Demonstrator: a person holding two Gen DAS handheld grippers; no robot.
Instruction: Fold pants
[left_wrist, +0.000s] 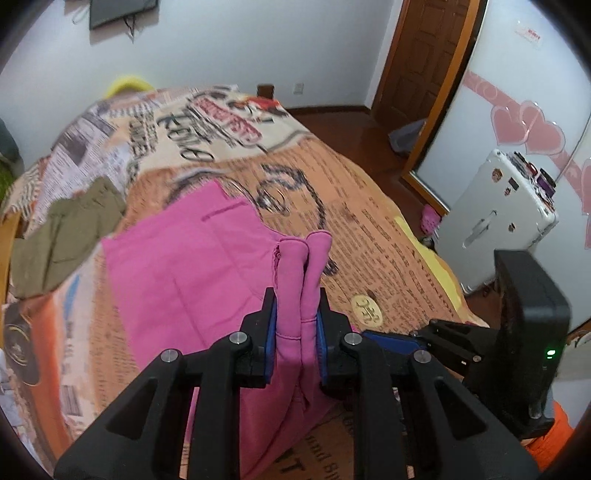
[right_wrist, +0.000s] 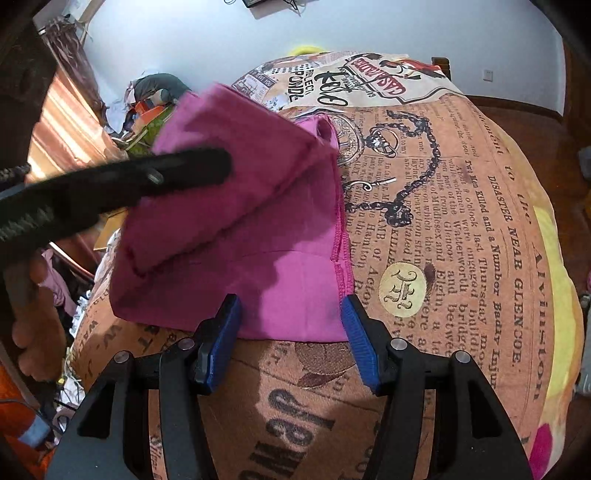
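Observation:
Pink pants (left_wrist: 177, 266) lie on a bed covered with a newspaper-print blanket (left_wrist: 369, 221). My left gripper (left_wrist: 295, 321) is shut on a bunched fold of the pink fabric, which sticks up between its blue pads. In the right wrist view the pink pants (right_wrist: 258, 229) are partly doubled over, with the lifted fold hanging from the blurred black left gripper (right_wrist: 166, 177). My right gripper (right_wrist: 290, 325) stands open at the near hem of the pants. Its blue pads (right_wrist: 221, 332) sit either side of the cloth edge without pressing it.
An olive garment (left_wrist: 70, 229) lies on the bed's left side. A white suitcase (left_wrist: 491, 221) stands on the floor to the right, by a mirrored door. Piled clutter (right_wrist: 147, 103) sits beyond the bed's left edge. A person's hand (right_wrist: 33, 295) holds the left gripper.

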